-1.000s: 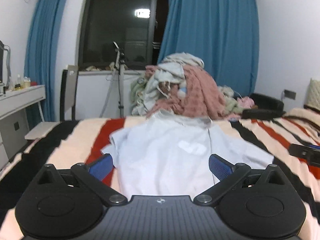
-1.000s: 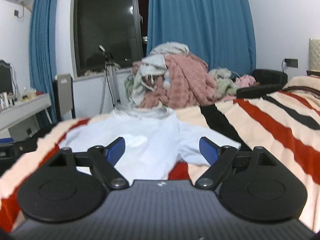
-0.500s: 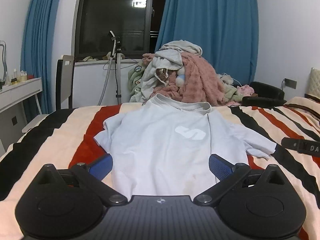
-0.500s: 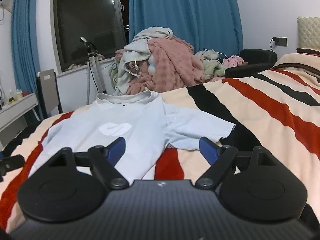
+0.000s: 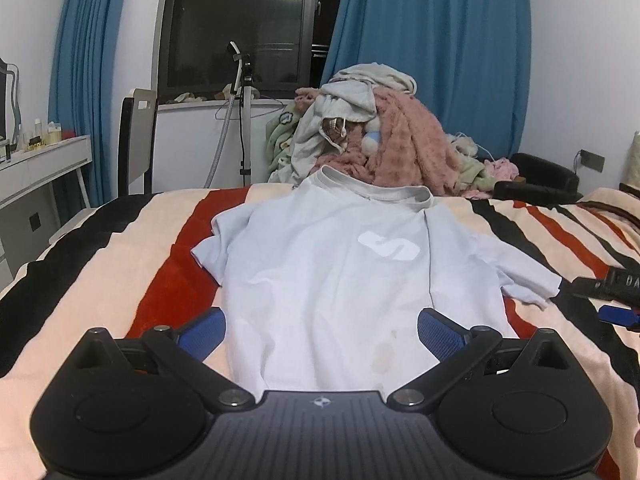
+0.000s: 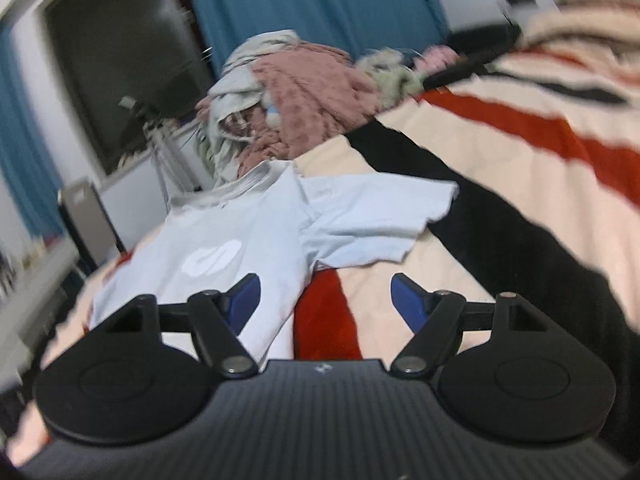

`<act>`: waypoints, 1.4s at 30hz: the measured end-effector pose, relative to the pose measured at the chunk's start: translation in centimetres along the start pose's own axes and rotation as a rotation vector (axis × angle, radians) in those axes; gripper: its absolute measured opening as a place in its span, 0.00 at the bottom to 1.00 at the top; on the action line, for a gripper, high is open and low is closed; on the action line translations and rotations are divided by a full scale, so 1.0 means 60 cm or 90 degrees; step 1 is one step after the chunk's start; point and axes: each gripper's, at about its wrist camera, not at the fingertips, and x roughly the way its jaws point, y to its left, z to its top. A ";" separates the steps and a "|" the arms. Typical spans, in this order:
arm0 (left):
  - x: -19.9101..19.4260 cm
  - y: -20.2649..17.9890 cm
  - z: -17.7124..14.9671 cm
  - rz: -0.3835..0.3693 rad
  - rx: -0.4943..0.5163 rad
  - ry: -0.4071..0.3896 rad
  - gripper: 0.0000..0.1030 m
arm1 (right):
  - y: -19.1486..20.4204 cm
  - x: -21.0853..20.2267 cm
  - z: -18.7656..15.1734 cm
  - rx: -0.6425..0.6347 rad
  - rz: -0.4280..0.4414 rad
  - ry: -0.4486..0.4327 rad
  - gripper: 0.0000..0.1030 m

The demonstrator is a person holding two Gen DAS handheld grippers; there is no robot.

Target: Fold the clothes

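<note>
The pale blue T-shirt (image 5: pixel 320 280) lies spread face up on the striped bedspread (image 5: pixel 120 264), collar away from me, white logo (image 5: pixel 388 245) on the chest, both short sleeves out to the sides. I see a faint brownish stain (image 5: pixel 382 354) near the hem. In my right wrist view the same T-shirt (image 6: pixel 224 248) sits to the left, with its nearer sleeve (image 6: pixel 372 220) wrinkled and lying across a black stripe of the bedspread (image 6: pixel 520 152); that view is tilted and blurred.

My left gripper (image 5: pixel 322 330) hovers low over the hem, jaws spread wide, the 2 blue pads straddling the shirt's lower body with nothing between them. My right gripper (image 6: pixel 326 300) is also released, jaws apart, one pad over the shirt's side edge and the other over bare bedspread, grasping nothing. From the left wrist view I catch part of the right gripper (image 5: pixel 612 300) at the right edge, near the sleeve tip.

Beyond the collar stands a heap of clothes (image 5: pixel 384 136) topped by pink and grey pieces. Behind it hang blue curtains (image 5: pixel 432 60) around a dark window (image 5: pixel 240 24). A chair (image 5: pixel 138 140) and a white desk (image 5: pixel 36 164) stand to the left.
</note>
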 end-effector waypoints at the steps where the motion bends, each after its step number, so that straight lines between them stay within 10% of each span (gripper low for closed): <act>1: 0.004 -0.001 0.000 0.001 -0.001 0.002 1.00 | -0.016 0.007 0.003 0.032 0.001 0.001 0.72; 13: 0.072 -0.001 0.005 0.011 -0.046 0.005 1.00 | -0.184 0.190 0.029 0.349 0.027 0.024 0.60; 19: 0.099 0.018 0.001 -0.003 -0.087 0.008 1.00 | -0.161 0.317 0.073 0.248 -0.018 0.020 0.57; 23: 0.115 0.027 -0.005 -0.015 -0.088 0.012 1.00 | -0.135 0.361 0.106 0.148 -0.039 0.022 0.06; 33: 0.167 0.026 -0.012 0.025 -0.041 -0.007 1.00 | -0.076 0.407 0.310 -0.144 -0.131 -0.067 0.05; 42: 0.198 0.034 -0.027 0.033 -0.037 0.036 1.00 | -0.118 0.519 0.314 -0.247 -0.243 -0.015 0.05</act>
